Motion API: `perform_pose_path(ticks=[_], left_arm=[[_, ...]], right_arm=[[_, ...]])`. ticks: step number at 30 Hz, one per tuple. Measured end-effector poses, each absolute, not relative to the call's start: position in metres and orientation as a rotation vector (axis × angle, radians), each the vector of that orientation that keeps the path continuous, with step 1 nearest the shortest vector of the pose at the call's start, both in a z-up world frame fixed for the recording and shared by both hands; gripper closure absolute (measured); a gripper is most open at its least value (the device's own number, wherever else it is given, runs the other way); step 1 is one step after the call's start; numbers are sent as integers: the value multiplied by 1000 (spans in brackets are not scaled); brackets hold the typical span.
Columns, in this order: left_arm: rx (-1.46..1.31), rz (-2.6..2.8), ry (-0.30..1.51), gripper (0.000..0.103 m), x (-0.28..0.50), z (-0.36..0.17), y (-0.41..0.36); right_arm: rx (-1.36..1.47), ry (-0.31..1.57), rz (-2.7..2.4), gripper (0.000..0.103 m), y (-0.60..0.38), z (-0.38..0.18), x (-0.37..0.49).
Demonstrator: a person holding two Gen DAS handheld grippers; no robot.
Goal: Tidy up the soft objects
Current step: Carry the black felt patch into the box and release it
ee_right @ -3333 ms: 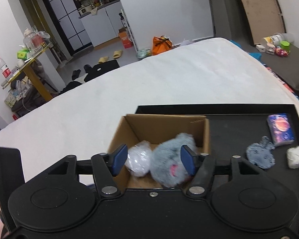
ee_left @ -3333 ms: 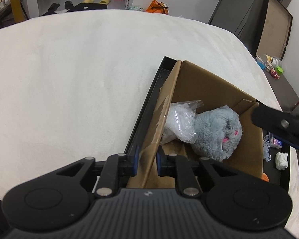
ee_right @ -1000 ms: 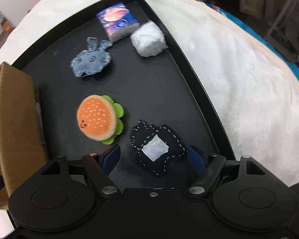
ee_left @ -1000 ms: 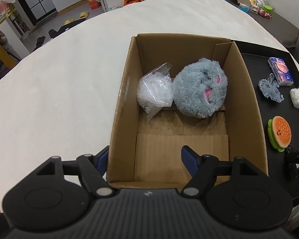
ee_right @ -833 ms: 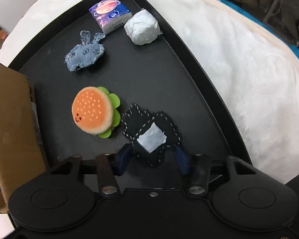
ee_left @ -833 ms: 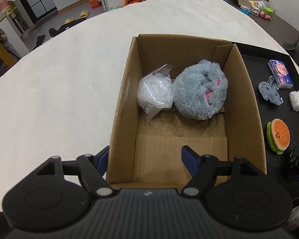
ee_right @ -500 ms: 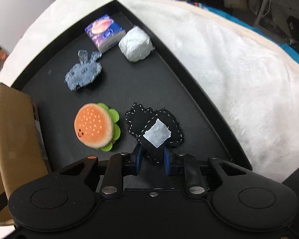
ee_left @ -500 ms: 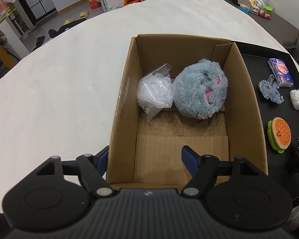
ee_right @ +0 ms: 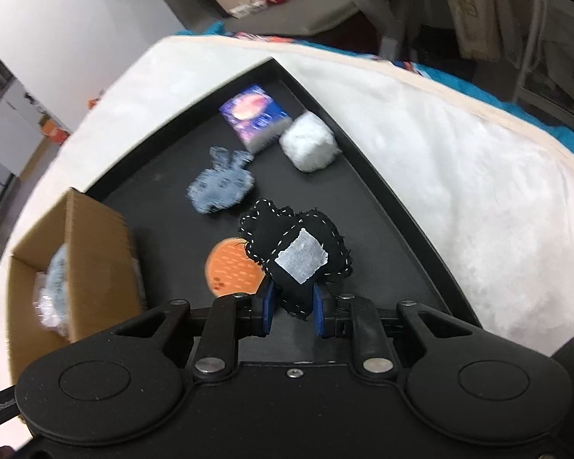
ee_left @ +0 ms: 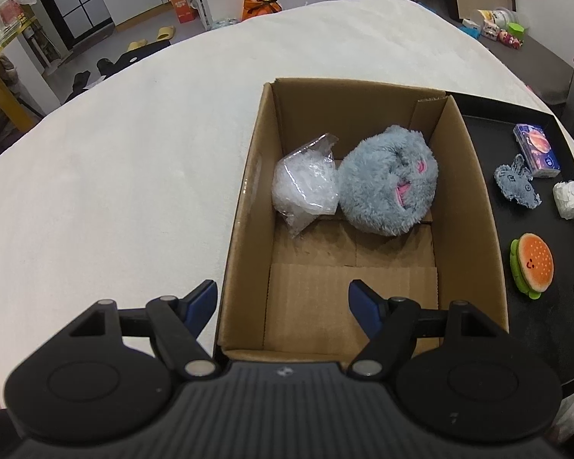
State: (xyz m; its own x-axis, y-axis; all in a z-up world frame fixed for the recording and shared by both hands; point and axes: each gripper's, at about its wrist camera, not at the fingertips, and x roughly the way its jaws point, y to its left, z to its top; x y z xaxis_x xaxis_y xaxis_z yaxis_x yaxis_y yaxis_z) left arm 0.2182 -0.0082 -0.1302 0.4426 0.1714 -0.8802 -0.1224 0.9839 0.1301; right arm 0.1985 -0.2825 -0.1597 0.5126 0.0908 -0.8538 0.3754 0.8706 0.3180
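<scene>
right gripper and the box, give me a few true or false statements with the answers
1. The right gripper is shut on the black stitched toy. True.
2. The cardboard box holds nothing. False: a grey plush toy and a clear plastic bag lie in it.
3. The burger toy lies on the black tray, outside the box. True.
4. The left gripper grips the grey plush toy. False: its jaws stand open near the box's close end, holding nothing.
5. The tissue pack is inside the box. False: it lies on the tray.
</scene>
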Motion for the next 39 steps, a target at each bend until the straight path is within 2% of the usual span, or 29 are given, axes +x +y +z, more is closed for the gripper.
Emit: perform_pose_path(ticks=[24,31,35,39], left_arm=[[-51,201,1056,29,210,-130,21],[-87,184,1038,33,207,-131,30],[-118,167,1027,43,204,-130,35],[-171,157,1039,69,204,-134,43]], right_arm=[[393,881,54,83,-214,-96,203],[357,870,98,83,-190,-86,209],[344,877,133,82,-174,-84,210],[335,883,170,82,-157,-83,212]])
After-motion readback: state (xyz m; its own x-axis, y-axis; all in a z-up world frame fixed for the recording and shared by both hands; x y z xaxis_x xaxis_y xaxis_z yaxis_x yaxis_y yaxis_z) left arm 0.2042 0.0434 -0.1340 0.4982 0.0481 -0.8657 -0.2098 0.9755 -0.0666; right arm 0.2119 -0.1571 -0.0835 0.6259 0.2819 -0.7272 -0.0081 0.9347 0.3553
